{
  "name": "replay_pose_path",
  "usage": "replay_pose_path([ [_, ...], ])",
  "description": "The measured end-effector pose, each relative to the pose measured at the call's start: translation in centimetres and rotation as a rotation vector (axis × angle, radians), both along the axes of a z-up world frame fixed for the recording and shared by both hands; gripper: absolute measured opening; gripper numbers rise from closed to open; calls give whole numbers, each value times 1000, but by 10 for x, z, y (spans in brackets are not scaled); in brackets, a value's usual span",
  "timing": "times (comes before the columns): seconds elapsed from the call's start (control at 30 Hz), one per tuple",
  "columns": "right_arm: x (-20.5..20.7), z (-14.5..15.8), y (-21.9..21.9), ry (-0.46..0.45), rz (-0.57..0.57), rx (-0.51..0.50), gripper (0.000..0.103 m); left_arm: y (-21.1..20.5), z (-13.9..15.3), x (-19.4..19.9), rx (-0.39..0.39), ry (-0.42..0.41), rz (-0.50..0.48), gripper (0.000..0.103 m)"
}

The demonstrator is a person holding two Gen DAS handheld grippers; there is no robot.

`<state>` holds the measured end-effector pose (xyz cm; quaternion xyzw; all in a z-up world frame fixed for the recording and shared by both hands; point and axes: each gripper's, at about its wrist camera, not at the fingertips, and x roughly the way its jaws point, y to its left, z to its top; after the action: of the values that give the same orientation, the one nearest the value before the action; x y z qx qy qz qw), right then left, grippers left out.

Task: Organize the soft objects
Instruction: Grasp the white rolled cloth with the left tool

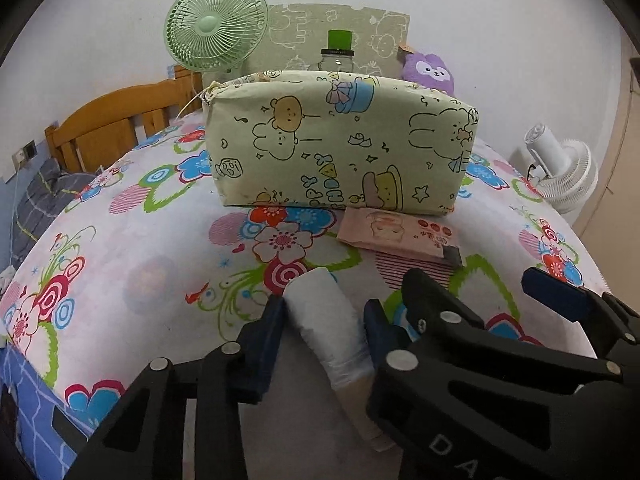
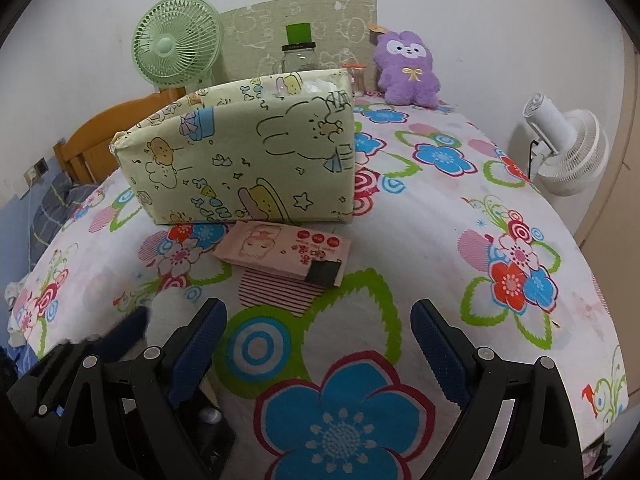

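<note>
A white soft pack [image 1: 328,340] lies on the flowered bedsheet [image 1: 140,248], and my left gripper [image 1: 324,306] is shut on it, one blue pad on each side. In the right wrist view that pack [image 2: 168,308] shows only partly behind the left gripper's fingers [image 2: 132,328]. My right gripper [image 2: 320,312] stands open over bare sheet, with nothing between its pads; it also shows at the right of the left wrist view [image 1: 472,280]. Just ahead lies a flat pink tissue pack [image 2: 284,252]. Behind that stands a pale green cartoon-print box [image 2: 248,152], open at the top.
A purple plush [image 2: 406,68] sits at the back right by the wall. A green fan [image 2: 176,42], a glass jar [image 2: 300,56] with a green lid and a printed board stand behind the box. A white fan [image 2: 568,148] stands off the bed's right edge. Wooden headboard [image 1: 108,120] at left.
</note>
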<state>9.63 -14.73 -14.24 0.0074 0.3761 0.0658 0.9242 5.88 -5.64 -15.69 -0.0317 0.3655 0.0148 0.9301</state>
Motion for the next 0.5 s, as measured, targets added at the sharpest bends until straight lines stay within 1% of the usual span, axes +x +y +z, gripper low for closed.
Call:
replay_pose_path([
  [0.07,2,0,2,1,3,1,95,2,0,1,-5,1,-3,37],
  [0.13,5,0,5,4,2,2,95,4,1,4,-6,6,-12,36],
  [0.4,16,2,15,13,-1,15,95,20,6,22,27,26,-20,35],
  [0.5,22,4,19,12,-22,21,95,24,8,28,33,20,-42,35],
])
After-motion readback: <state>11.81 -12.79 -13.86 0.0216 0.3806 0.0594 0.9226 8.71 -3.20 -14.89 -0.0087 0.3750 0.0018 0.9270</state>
